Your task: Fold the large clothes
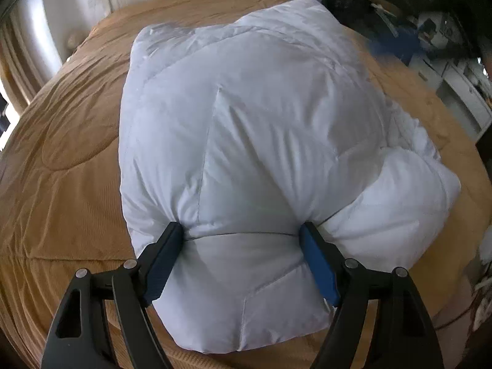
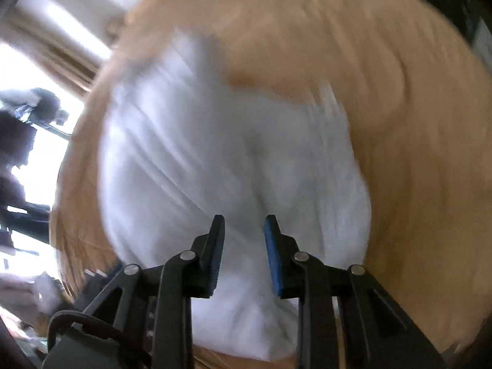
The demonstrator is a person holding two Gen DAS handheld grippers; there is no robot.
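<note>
White puffer jacket [image 1: 246,141] lies bunched on the tan bedspread [image 1: 67,160]; left gripper [image 1: 243,233] pinches its thick near fold, while right gripper [image 2: 244,224], blurred, hovers parted above it.

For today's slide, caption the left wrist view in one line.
Left gripper jaws pinch a puffy white quilted down garment lying on a tan bedspread.

white padded coat [image 1: 261,117], left gripper [image 1: 243,230] pinching hem
</note>
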